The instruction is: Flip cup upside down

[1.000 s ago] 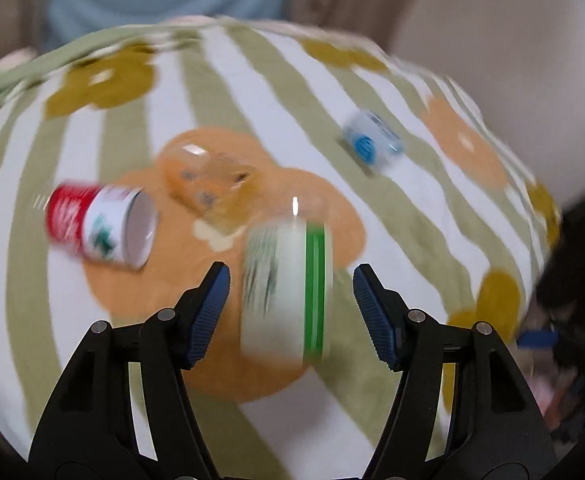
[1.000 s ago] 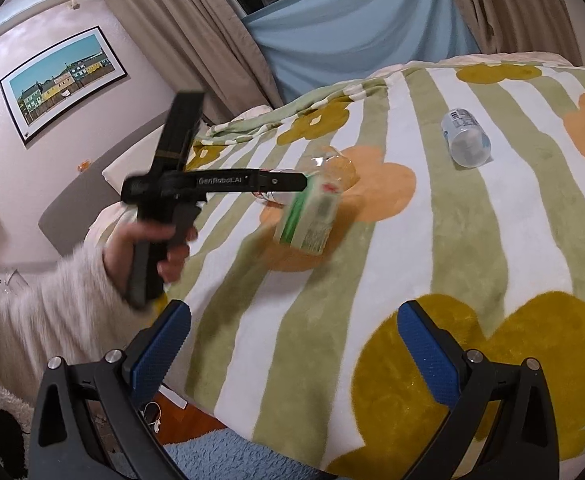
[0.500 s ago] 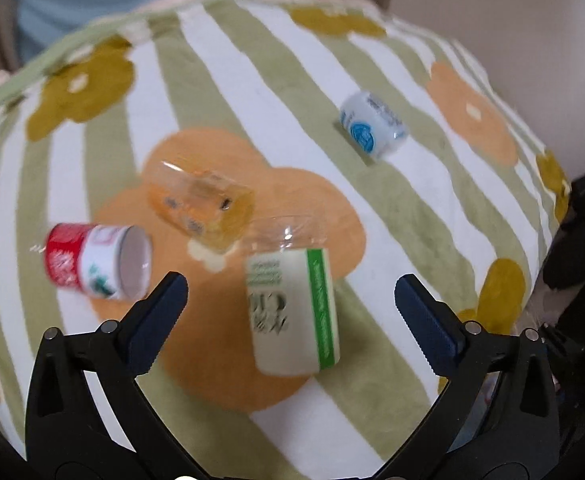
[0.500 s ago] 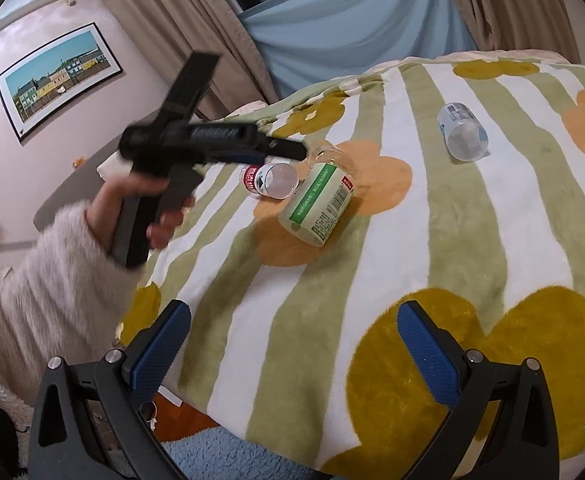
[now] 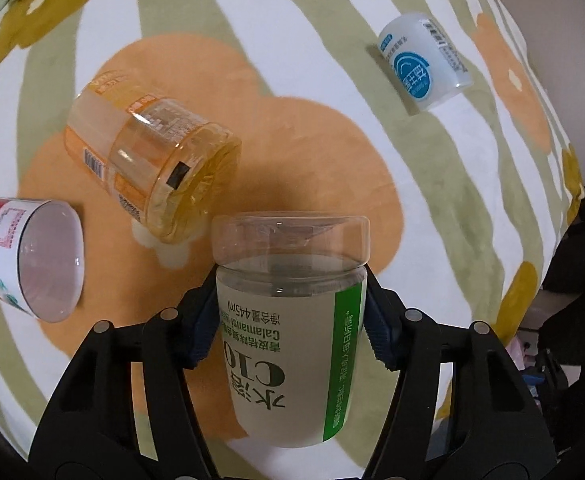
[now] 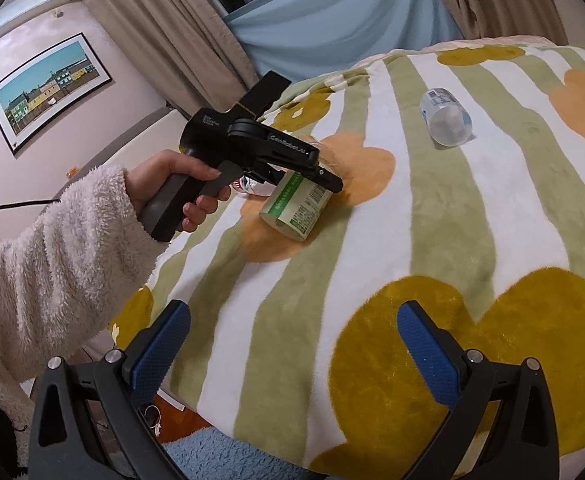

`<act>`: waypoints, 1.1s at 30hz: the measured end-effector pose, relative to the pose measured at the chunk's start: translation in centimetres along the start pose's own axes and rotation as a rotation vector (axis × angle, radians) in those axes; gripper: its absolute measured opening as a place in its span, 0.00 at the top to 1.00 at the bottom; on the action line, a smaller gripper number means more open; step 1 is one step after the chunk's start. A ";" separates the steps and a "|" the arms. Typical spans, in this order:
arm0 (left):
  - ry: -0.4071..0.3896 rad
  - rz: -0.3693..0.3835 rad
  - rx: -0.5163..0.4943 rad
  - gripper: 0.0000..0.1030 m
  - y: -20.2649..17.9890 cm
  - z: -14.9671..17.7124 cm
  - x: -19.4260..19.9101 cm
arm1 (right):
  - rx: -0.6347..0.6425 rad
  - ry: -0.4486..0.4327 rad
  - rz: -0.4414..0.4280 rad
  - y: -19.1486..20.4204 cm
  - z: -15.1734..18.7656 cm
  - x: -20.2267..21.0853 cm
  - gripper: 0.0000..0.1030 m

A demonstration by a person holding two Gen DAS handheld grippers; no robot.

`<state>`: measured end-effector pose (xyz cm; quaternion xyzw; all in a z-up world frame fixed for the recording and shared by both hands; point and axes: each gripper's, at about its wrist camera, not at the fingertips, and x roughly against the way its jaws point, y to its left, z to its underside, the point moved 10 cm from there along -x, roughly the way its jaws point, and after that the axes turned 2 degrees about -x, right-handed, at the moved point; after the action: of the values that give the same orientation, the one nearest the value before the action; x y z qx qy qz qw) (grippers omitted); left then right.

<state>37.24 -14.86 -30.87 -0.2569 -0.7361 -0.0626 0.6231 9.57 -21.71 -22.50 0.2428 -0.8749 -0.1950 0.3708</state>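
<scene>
The cup with a green-and-white label (image 5: 292, 360) lies on its side on the striped flower blanket (image 5: 332, 92), its clear end pointing away from the left wrist camera. My left gripper (image 5: 290, 320) is shut on it, one blue pad on each side of the label. In the right wrist view a hand in a fluffy white sleeve holds the left gripper (image 6: 252, 148) over the same cup (image 6: 296, 208). My right gripper (image 6: 292, 348) stands open over the blanket's near edge and holds nothing.
Three other cups lie on their sides: an orange clear one (image 5: 152, 168) just beyond the held cup, a red-and-white one (image 5: 28, 256) at the left, a blue-and-white one (image 5: 424, 64) at the far right, also in the right wrist view (image 6: 446, 116). The bed edge drops off at the right.
Half a second ago the left gripper stood wide open above the lying cup; it has since come down and shut on it. The right gripper has stayed where it was.
</scene>
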 end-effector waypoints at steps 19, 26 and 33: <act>-0.773 -0.127 0.174 0.43 2.1 8.6 8.8 | 0.051 0.015 -0.037 2.5 0.2 -1.0 0.00; -0.730 -0.125 0.169 0.42 2.1 9.4 8.1 | 0.059 0.024 -0.020 2.5 0.6 -1.0 0.00; -0.617 -0.119 0.158 0.43 1.4 11.2 8.2 | 0.055 0.031 -0.038 2.8 0.5 -1.8 0.00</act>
<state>27.22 -6.63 -25.81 -0.1710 -0.9066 0.0393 0.3839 9.54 -18.35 -22.40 0.2728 -0.8693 -0.1741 0.3737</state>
